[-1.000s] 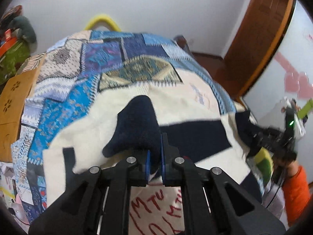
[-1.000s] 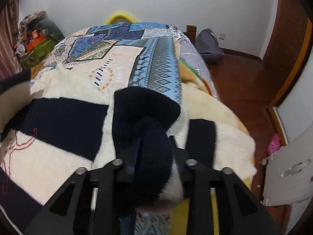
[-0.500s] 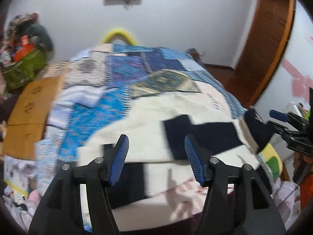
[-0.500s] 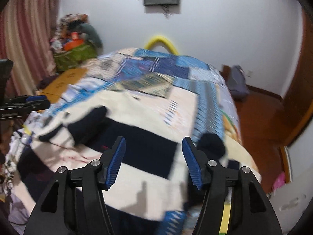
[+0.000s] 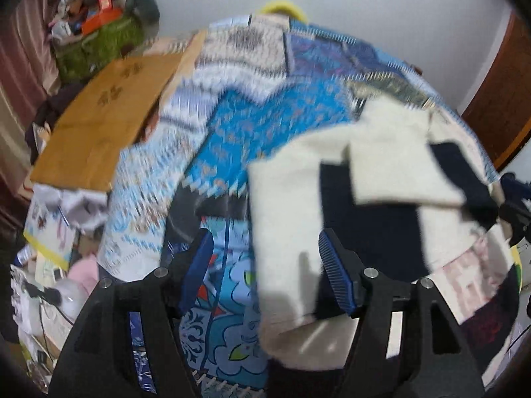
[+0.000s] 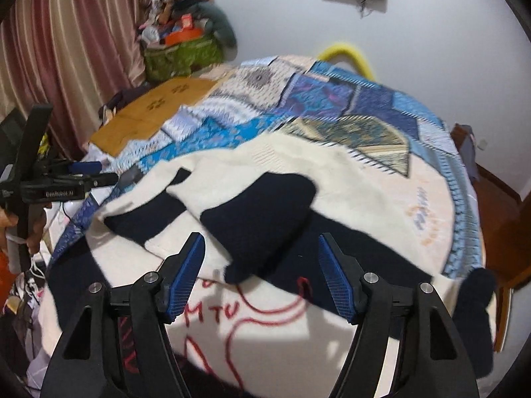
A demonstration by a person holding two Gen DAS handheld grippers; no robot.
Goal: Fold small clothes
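A cream and navy knitted sweater (image 6: 332,182) with red lettering lies spread on the patchwork bedspread (image 6: 332,99). One navy-cuffed sleeve (image 6: 265,219) is folded across its middle. In the left wrist view the sweater (image 5: 298,205) fills the right half, its left edge between the jaws. My left gripper (image 5: 265,272) is open and empty above that edge; it also shows in the right wrist view (image 6: 83,179) at the far left. My right gripper (image 6: 262,275) is open and empty above the sweater's front. The other cuff (image 6: 471,301) hangs over the right bed edge.
A brown cardboard sheet (image 5: 106,116) lies on the bed's left side. A green bag (image 6: 182,53) piled with things stands by the curtain (image 6: 66,33). Clutter sits on the floor (image 5: 49,282) at the left. A wooden door (image 5: 497,99) is at the right.
Both grippers let go of the navy cuffs and opened. The sleeves now lie on the sweater. The left gripper has swung left toward the sweater's edge; the right gripper turned left.
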